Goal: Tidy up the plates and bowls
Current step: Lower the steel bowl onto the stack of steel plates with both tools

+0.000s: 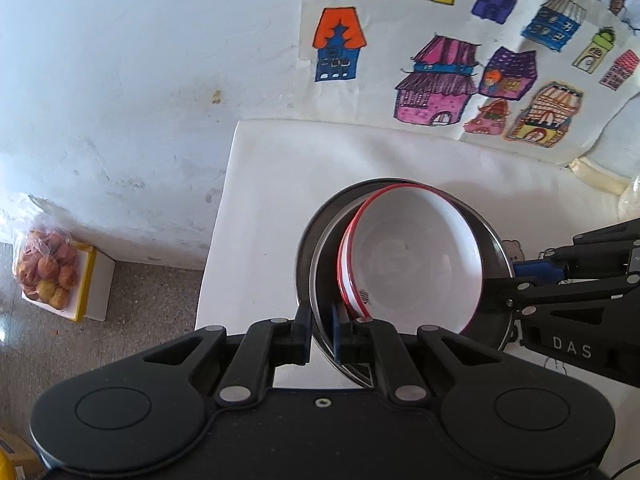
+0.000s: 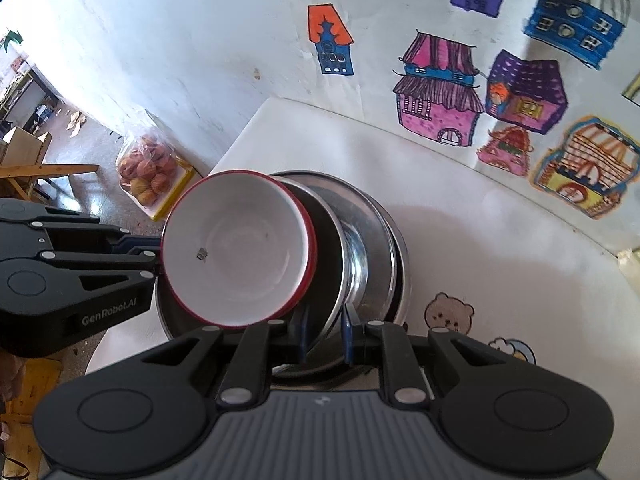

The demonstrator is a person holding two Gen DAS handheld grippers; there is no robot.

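Note:
A white bowl with a red rim (image 1: 412, 256) sits tilted inside a steel plate (image 1: 320, 240). My left gripper (image 1: 321, 332) is shut on the steel plate's near rim and holds it off the table. In the right wrist view the same white bowl (image 2: 240, 252) leans on the steel plate (image 2: 328, 240), over a stack of steel dishes (image 2: 380, 248). My right gripper (image 2: 325, 338) is shut on the steel plate's opposite rim. Each gripper shows in the other's view: the right gripper's body (image 1: 560, 280), the left gripper's body (image 2: 80, 272).
A white table (image 1: 272, 200) stands against a white wall with a drawing of coloured houses (image 1: 440, 80). A bag of round fruit (image 1: 46, 272) lies on a yellow-edged box on the floor at left. Bear stickers (image 2: 448, 312) mark the table top.

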